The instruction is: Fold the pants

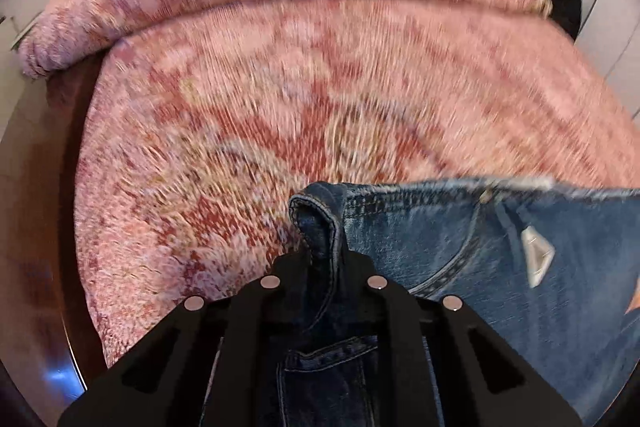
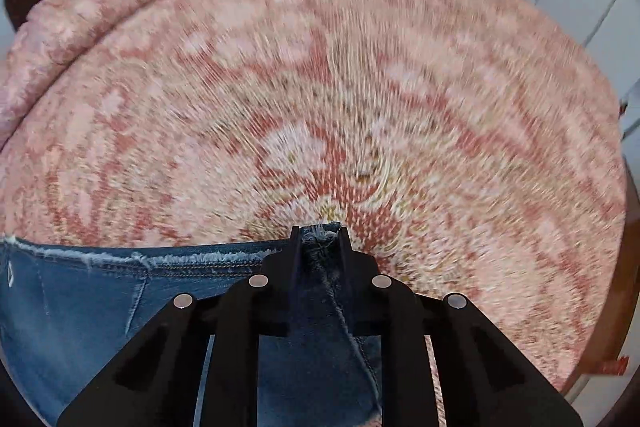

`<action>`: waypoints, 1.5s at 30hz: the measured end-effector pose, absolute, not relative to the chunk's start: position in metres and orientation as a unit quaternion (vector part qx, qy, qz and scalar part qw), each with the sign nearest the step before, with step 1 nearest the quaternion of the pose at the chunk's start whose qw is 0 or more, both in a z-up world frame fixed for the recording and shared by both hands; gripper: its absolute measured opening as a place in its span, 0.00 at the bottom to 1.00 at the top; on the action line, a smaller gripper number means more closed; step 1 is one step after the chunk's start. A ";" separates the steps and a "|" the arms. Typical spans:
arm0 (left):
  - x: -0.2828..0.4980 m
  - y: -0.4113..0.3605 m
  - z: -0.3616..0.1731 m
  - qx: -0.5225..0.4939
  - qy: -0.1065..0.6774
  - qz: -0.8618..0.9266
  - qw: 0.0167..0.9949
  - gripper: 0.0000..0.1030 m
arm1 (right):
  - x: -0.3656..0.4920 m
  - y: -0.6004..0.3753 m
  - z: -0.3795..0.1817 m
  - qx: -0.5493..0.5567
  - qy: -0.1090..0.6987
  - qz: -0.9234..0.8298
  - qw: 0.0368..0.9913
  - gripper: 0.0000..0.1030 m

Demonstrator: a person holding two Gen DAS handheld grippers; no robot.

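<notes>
- We read no writing anywhere; a small pale diamond-shaped patch (image 1: 536,259) on the denim carried nothing legible.
- The pants (image 1: 480,247) were blue denim with orange-tan stitching, a curved pocket seam, and a frayed whitish top edge (image 2: 172,259).
- Under them lay a pink and red patterned blanket (image 1: 320,87), fuzzy and blurred, with a thick rolled edge along its far side.
- Our left tongs (image 1: 324,259) were pressed onto a bunched fold of the denim edge, the rest of the fabric spreading off to the right.
- Our right tongs (image 2: 320,239) pinched a frayed corner of the pants, with the cloth stretching left and down beneath them.
- The pants hung between both tongs, over the near part of the blanket.
</notes>
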State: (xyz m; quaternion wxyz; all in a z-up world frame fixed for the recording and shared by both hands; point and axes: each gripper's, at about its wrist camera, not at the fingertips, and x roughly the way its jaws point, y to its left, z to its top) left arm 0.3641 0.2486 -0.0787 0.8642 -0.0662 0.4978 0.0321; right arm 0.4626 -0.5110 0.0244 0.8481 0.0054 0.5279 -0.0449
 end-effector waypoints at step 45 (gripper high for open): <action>0.039 0.273 -0.105 -0.597 0.294 0.041 0.745 0.93 | 0.066 -0.513 0.022 0.314 0.455 0.011 0.833 0.32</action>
